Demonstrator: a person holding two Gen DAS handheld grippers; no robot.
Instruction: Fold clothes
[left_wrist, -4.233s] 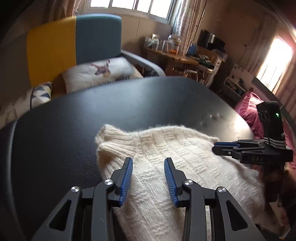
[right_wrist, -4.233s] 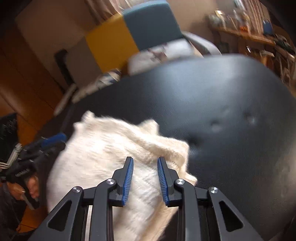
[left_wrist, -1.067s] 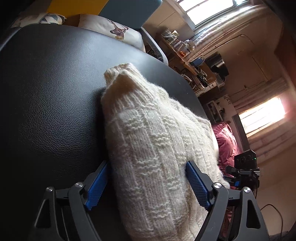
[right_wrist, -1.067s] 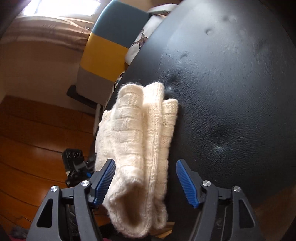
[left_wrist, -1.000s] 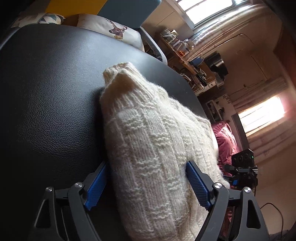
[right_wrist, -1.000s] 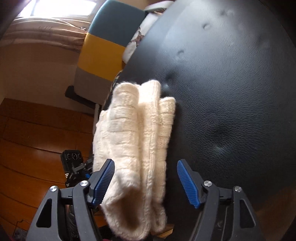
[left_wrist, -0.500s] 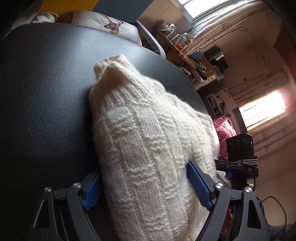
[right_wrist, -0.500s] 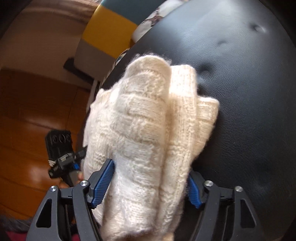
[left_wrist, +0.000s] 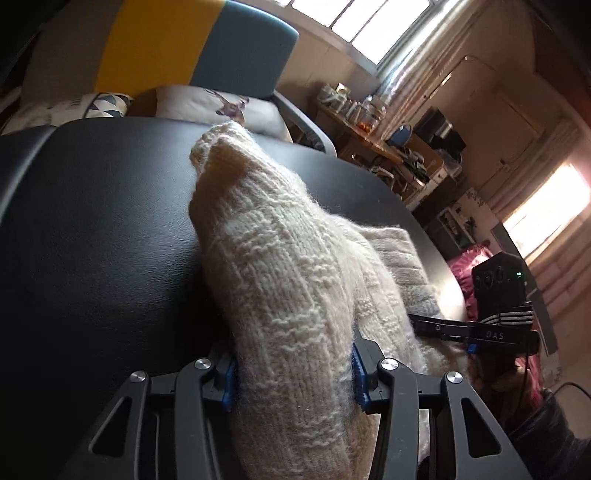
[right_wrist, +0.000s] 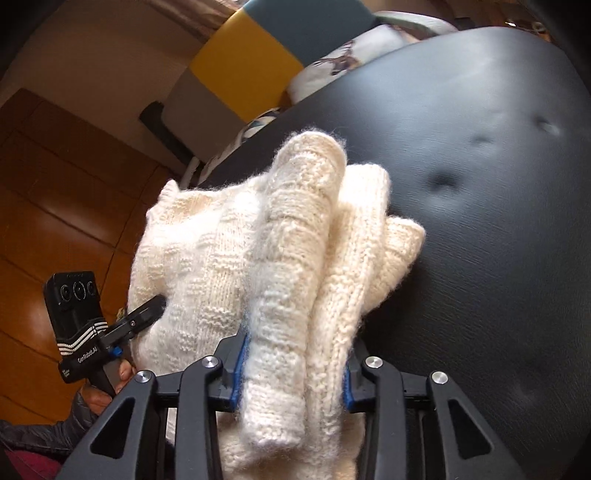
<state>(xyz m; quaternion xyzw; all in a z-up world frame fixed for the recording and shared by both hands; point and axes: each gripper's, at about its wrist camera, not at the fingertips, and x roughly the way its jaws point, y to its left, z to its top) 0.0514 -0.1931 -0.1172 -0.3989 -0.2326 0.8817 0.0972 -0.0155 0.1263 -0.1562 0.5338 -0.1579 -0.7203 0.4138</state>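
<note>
A cream knitted sweater (left_wrist: 280, 280), folded into a thick bundle, lies on a black padded leather surface (left_wrist: 96, 221). My left gripper (left_wrist: 293, 380) is shut on one end of the bundle, the wool bulging out between its blue pads. At the opposite end my right gripper (right_wrist: 291, 373) is shut on the same sweater (right_wrist: 288, 236), gripping several stacked folds. Each gripper shows in the other's view: the right gripper (left_wrist: 476, 332) at the sweater's far edge, the left gripper (right_wrist: 122, 332) pressed into the knit, with a hand (right_wrist: 107, 391) holding its handle.
Behind the black surface (right_wrist: 498, 229) stands a yellow and blue chair (left_wrist: 192, 55) with a deer-print cushion (left_wrist: 221, 107). A cluttered wooden desk (left_wrist: 369, 133) is at the back right, and pink bedding (left_wrist: 469, 266) lies beyond the right edge. Wooden flooring (right_wrist: 55, 192) lies to the left.
Both grippers have gone from wide open around the bundle to shut on it, squeezing the wool. The sweater's ends are bunched up and lifted a little off the surface.
</note>
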